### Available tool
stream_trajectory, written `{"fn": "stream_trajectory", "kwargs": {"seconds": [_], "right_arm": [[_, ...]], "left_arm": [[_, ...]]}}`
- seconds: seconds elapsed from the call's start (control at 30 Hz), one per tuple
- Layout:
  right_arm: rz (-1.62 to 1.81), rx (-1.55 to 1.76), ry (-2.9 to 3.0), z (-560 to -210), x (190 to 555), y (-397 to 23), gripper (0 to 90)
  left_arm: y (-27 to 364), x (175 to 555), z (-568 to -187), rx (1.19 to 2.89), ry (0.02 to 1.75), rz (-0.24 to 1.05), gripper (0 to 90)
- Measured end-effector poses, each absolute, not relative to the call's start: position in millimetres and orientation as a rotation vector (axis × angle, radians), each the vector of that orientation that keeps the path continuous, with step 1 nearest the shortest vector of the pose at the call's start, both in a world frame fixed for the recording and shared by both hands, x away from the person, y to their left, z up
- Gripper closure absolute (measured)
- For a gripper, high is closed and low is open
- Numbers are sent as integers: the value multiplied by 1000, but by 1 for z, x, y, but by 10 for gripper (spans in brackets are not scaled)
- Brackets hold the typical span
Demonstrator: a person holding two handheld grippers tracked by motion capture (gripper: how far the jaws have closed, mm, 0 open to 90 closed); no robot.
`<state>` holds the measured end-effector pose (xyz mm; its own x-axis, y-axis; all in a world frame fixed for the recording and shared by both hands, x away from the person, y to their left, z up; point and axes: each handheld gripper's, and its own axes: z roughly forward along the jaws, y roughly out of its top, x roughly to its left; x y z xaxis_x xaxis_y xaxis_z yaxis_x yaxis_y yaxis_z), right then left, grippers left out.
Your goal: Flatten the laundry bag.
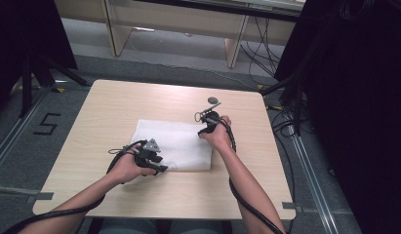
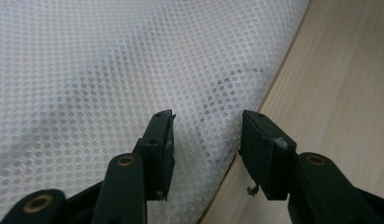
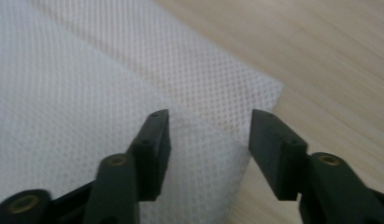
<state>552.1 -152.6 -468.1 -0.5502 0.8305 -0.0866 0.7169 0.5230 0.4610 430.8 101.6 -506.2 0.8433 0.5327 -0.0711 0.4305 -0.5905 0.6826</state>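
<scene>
Light wooden table (image 1: 115,105) stands on grey carpet floor (image 1: 154,58). Beyond the table, pale wooden bench or desk legs (image 1: 115,31) with loose cables (image 1: 259,48) trailing right of them. Black curtains (image 1: 354,97) hang right and left of the table. Left of the table, a black "5" marking (image 1: 46,124) on the floor, beside metal floor rails (image 1: 15,141). Even, dim indoor light.

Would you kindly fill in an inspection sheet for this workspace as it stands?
Surface: light wooden table, bare around the cloth.
Job's things: white perforated mesh cloth, folded, lying flat mid-table.
Clutter: small dark grey round disc behind the cloth.
Grippers: left gripper open at the cloth's near edge; right gripper open over a folded corner; fingers not pressing.
Cables: black cable trailing along the right forearm.
Surroundings: grey floor, wooden furniture behind.
</scene>
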Motion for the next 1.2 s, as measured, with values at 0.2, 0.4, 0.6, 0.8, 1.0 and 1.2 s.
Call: {"fn": "stream_trajectory", "kwargs": {"seconds": [0.2, 0.4, 0.6, 0.8, 1.0, 1.2], "right_arm": [[557, 1229, 2554, -476, 548, -149, 784], [577, 1215, 2570, -475, 546, -147, 900], [636, 1301, 2418, -463, 551, -161, 585], [631, 1380, 2430, -474, 553, -170, 510], [633, 1383, 2474, -480, 551, -170, 708], [589, 1360, 2513, -477, 545, -166, 863]], "left_arm": [[102, 430, -507, 2286, 698, 192, 549], [102, 429, -507, 2292, 676, 203, 554], [101, 427, -509, 2280, 691, 213, 571], [100, 426, -509, 2277, 695, 225, 576], [100, 426, -509, 2269, 707, 220, 583], [100, 425, -510, 2263, 711, 221, 588]]}}
